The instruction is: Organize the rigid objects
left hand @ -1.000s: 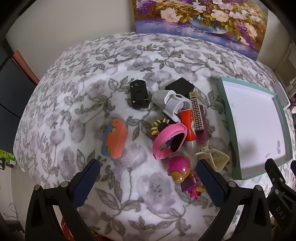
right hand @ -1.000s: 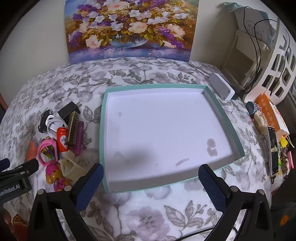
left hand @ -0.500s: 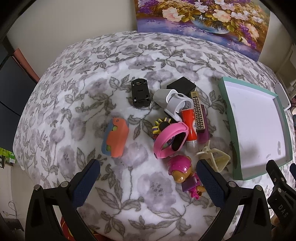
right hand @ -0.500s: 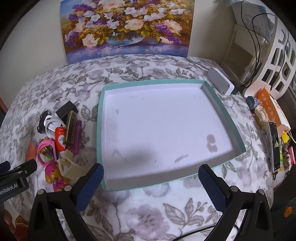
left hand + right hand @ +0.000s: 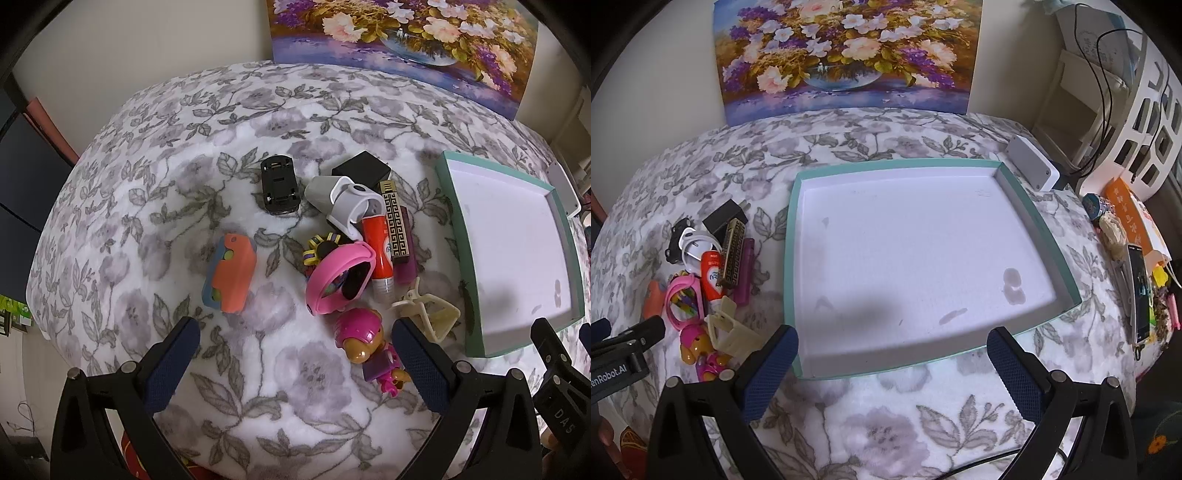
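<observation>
One teal-rimmed tray (image 5: 790,258) is lying on the floral blanket (image 5: 184,166) with nothing inside its white floor. Just left of it, a heap of toys is sitting outside: a pink band (image 5: 338,278), a red tube (image 5: 378,258), a cream clip (image 5: 428,314), a pink figure (image 5: 364,343), a black car (image 5: 279,190), an orange car (image 5: 231,273). Left gripper (image 5: 295,365) is hovering over the heap, jaws spread, gripping nothing; right gripper (image 5: 892,363) is hanging over the tray's near edge, likewise spread and bare.
</observation>
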A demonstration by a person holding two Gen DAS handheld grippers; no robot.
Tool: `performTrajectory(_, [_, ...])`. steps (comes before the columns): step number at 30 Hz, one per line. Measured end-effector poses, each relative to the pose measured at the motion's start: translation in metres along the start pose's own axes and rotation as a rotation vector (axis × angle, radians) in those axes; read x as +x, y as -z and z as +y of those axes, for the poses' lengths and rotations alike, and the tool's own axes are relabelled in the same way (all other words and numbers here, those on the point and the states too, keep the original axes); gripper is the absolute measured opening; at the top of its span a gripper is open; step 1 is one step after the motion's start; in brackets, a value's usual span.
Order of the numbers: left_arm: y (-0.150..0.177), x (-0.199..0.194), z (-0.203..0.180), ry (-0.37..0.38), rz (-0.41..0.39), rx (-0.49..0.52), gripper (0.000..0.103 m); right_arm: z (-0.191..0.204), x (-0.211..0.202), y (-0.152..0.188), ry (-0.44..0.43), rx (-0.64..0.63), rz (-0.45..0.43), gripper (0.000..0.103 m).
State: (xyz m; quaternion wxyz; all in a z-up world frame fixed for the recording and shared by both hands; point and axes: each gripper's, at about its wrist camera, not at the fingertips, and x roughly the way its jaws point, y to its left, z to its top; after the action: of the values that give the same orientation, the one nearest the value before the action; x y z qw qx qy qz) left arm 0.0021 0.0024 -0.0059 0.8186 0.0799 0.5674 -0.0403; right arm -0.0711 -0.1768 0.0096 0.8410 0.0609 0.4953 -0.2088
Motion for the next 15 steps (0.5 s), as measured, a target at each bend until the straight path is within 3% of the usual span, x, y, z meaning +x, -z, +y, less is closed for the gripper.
performTrajectory(15, [-0.0001, -0.0001, -0.0005, 0.000, 0.001, -0.001, 0.103, 0.0005, 0.0008, 0.0004, 0.003, -0.004, 0.002, 0.103])
